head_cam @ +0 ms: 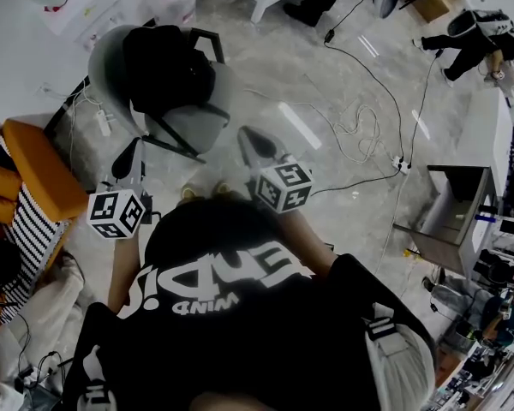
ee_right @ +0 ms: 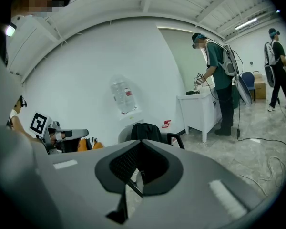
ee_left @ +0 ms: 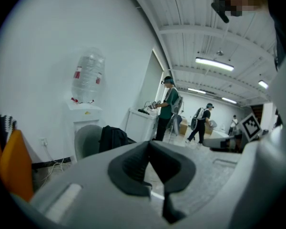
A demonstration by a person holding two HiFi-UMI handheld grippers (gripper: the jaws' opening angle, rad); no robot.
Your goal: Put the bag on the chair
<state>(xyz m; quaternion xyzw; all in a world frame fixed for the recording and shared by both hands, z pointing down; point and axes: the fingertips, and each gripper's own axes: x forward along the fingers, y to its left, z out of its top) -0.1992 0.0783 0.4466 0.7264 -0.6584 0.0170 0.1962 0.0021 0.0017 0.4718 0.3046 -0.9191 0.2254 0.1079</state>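
A black bag (head_cam: 167, 65) rests on the seat of a grey chair (head_cam: 201, 125) with black arms, at the upper left of the head view. Both grippers hang in the air on the near side of the chair, apart from it and from the bag. My left gripper (head_cam: 135, 148) is shut with nothing in it, below the chair's left side. To its right, my right gripper (head_cam: 247, 134) is shut and empty too, close to the chair's front edge. The left gripper view shows the bag (ee_left: 112, 138) beyond the closed left gripper (ee_left: 149, 145). The right gripper view shows the bag (ee_right: 146, 131) just over the closed right gripper (ee_right: 140, 142).
An orange seat (head_cam: 41, 168) with striped cloth stands at the left. Cables and a power strip (head_cam: 400, 163) lie on the floor to the right, near a metal cabinet (head_cam: 450, 217). A water dispenser (ee_left: 87, 80) stands behind the chair. Several people stand further off by a white table (ee_right: 200, 109).
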